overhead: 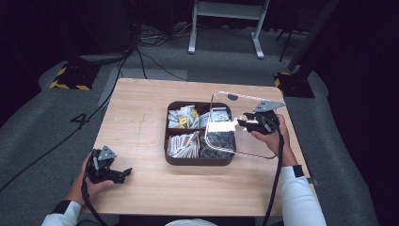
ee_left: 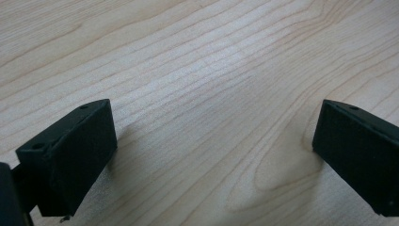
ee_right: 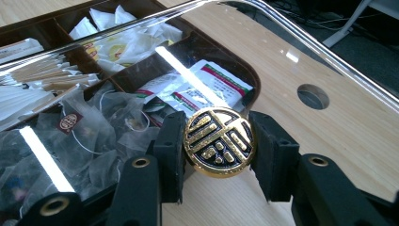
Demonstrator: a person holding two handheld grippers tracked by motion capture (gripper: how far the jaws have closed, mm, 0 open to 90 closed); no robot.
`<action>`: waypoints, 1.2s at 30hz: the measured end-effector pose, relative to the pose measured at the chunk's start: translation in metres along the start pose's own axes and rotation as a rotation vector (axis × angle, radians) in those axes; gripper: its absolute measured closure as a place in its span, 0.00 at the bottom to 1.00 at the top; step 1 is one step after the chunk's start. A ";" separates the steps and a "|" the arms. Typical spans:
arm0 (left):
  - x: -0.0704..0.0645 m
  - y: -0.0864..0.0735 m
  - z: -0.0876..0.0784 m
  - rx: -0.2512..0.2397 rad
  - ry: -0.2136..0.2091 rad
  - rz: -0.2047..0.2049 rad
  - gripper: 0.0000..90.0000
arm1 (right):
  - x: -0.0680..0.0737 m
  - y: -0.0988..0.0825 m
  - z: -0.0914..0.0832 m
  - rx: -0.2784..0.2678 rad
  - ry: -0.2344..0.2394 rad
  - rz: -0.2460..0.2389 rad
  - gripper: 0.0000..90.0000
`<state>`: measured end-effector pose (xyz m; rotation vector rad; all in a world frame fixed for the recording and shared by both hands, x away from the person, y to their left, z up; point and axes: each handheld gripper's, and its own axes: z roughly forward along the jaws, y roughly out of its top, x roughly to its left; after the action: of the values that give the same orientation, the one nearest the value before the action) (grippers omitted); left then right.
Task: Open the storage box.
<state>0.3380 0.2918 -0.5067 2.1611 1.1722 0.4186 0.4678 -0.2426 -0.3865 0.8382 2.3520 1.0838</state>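
Light wood counter, square top, grain lines plain in left gripper view. Grey carpet floor all around, black cables on it, white frame legs at back, room dark beyond. Brown box with four parts sits mid counter, full of tea bags and packets. Right gripper pinching gold knob of clear lid, lid tilted over box's right side, maybe resting on it. Left gripper spread wide, nothing inside, low over bare wood near front left corner.
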 end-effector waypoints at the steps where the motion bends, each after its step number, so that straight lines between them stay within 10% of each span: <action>1: 0.000 0.000 0.000 0.000 0.000 0.000 0.01 | -0.004 -0.003 -0.003 0.000 -0.001 0.007 0.65; 36: 0.000 0.000 0.000 0.000 0.000 0.000 0.01 | -0.045 -0.056 -0.040 0.042 -0.062 0.092 0.65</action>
<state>0.3380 0.2918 -0.5067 2.1611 1.1724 0.4190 0.4580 -0.3229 -0.4002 0.9905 2.3122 1.0322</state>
